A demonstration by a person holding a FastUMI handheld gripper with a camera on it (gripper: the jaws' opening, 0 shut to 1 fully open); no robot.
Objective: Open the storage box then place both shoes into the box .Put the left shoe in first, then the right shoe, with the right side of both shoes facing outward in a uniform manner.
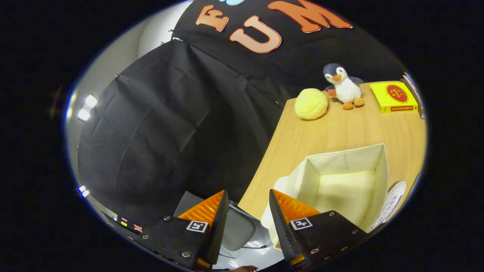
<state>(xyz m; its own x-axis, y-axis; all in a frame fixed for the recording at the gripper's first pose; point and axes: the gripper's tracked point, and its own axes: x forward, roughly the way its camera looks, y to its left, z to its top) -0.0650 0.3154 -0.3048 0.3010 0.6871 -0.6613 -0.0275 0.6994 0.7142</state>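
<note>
Cream fabric makes up the storage box (346,181), which stands open-topped on the wooden tabletop (340,130) just beyond the right-hand finger, its inside bare and its walls upright, the far corner a little slack. A pale flap or lid edge seems to hang off its near side by the table edge, though I cannot tell what it is. The gripper (245,217) has its fingers parted with nothing between them; through the gap I see a grey chair seat (238,228) below the table edge. One white shoe (391,206) peeks out just beside the box's right wall, only its patterned sole edge visible; the other shoe I cannot place.

By my judgement the box is already open, so the loading of the shoes is what remains. The box looks light and soft-sided, so it would likely shift or buckle if nudged by a shoe going in. The shoe should be light but bulky and somewhat springy; a hold across the heel collar or the upper's rim would likely give the fingers a firm, thin edge to pinch, better than the wide sole.

Further back sit a yellow plush ball (311,104), a penguin toy (343,86) and a yellow box (394,97), well apart from the work
</note>
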